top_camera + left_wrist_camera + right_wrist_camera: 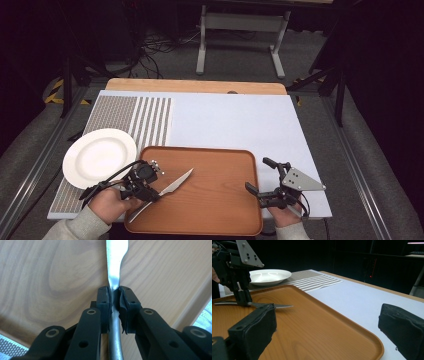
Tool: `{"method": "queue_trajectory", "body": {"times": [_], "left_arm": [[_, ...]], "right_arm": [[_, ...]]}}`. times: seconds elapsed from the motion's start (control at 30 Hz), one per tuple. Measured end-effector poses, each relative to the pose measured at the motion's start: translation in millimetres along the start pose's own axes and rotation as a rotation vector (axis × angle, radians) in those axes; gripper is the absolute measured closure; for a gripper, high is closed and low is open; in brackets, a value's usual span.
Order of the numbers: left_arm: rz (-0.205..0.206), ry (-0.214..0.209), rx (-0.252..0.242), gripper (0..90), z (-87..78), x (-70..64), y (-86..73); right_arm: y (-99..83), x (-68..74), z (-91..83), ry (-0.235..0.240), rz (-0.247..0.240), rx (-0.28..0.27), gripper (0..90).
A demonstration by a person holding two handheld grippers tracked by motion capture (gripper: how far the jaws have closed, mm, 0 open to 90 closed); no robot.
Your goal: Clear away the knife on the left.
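Left tongs (150,187) clenched the knife (176,186) on its thin handle, right tongs (264,181) released; knife risked pivoting or slipping onto the tray (220,210).

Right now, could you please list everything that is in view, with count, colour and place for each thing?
Table: one, pale blue-white top with a wooden far edge, centre.
Striped mat: one, grey and white, on the table's far left part.
Plate: one, white, on the mat, left of the tray.
Tray: one, orange-brown wood, at the near edge, centre.
Knife: one, silver, over the tray's left part, blade pointing far-right.
Metal frame: one, light grey, on the floor beyond the table.
Left gripper: one, black, shut on the knife's handle.
Right gripper: one, black with a grey plate, open, at the tray's right edge.
Hands: two, at the bottom edge.
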State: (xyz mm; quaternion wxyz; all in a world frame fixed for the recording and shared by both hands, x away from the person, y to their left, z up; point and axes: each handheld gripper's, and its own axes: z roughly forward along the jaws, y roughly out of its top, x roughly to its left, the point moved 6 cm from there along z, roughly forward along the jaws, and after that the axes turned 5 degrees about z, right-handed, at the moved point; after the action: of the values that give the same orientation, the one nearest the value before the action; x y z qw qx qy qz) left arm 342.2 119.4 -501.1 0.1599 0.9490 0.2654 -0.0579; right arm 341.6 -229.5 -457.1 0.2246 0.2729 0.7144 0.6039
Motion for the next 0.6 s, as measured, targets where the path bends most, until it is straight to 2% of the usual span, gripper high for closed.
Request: {"method": "queue_trajectory", "body": {"times": [0.17,0.27,0.3,0.4,0.53,0.57,0.6], "left_arm": [[-0.007,0.002,0.004,79.1,-0.3,0.1,-0.2],[0.011,0.004,-0.003,78.8,0.4,1.3,0.5],[0.000,0.004,0.006,78.4,-0.2,-0.2,-0.4],[0.006,0.014,0.012,77.6,-0.4,-0.8,-0.5],[0.017,0.023,0.000,71.2,-1.8,-0.2,-0.1],[0.022,0.007,-0.013,61.3,-3.6,-1.7,0.4],[0.038,0.001,-0.020,58.4,-5.0,-2.5,1.0]], "right_arm": [[0.1,0.2,0.0,0.002,0.000,0.000,2.1],[0.2,0.1,-0.1,0.001,0.000,-0.001,2.1],[0.3,0.0,-0.2,0.001,0.000,-0.002,2.1],[0.2,-0.1,-0.1,0.000,0.000,-0.001,2.1],[-0.4,0.1,0.3,0.004,0.002,0.002,2.1],[0.0,0.1,0.2,0.003,0.001,0.000,2.1],[0.0,0.1,0.1,0.003,0.002,0.000,2.1]]}}
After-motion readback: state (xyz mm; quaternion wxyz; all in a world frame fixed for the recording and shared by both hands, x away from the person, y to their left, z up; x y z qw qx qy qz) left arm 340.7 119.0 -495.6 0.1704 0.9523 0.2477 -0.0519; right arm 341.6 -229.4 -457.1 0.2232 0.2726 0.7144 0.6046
